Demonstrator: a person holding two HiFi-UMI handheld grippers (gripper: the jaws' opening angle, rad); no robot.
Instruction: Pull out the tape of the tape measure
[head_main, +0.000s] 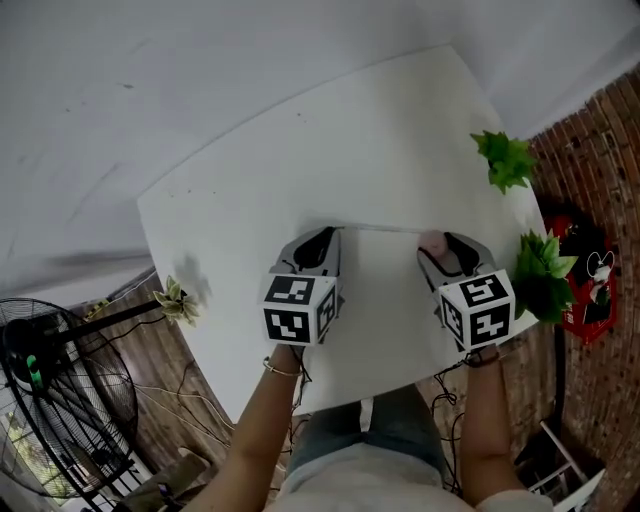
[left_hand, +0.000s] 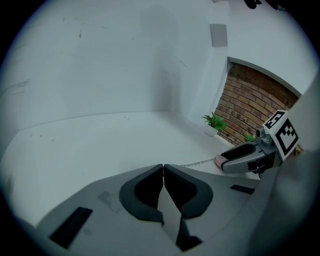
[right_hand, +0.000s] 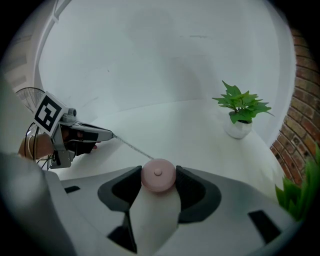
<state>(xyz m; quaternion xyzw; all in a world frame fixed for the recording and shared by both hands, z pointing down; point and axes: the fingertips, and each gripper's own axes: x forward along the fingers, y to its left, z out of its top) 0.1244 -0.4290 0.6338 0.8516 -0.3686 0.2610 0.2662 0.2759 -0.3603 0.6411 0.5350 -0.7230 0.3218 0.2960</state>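
A small round pink tape measure (right_hand: 158, 175) sits clamped between the jaws of my right gripper (right_hand: 158, 172); its pink case (head_main: 433, 243) also shows in the head view at the gripper's tip. A thin white tape (head_main: 380, 229) runs from the case across the white table (head_main: 300, 160) to my left gripper (head_main: 322, 238). In the left gripper view the jaws of my left gripper (left_hand: 163, 169) are shut on the tape's end, and the tape (left_hand: 197, 162) leads off toward the right gripper (left_hand: 240, 159). The tape (right_hand: 131, 146) is stretched taut between both.
A potted green plant (right_hand: 241, 114) stands on the table's right side, with a second one (head_main: 543, 268) near the right edge. A small plant (head_main: 178, 300) sits at the left edge. A floor fan (head_main: 50, 400) stands left of the table. Brick wall (left_hand: 255, 102) to the right.
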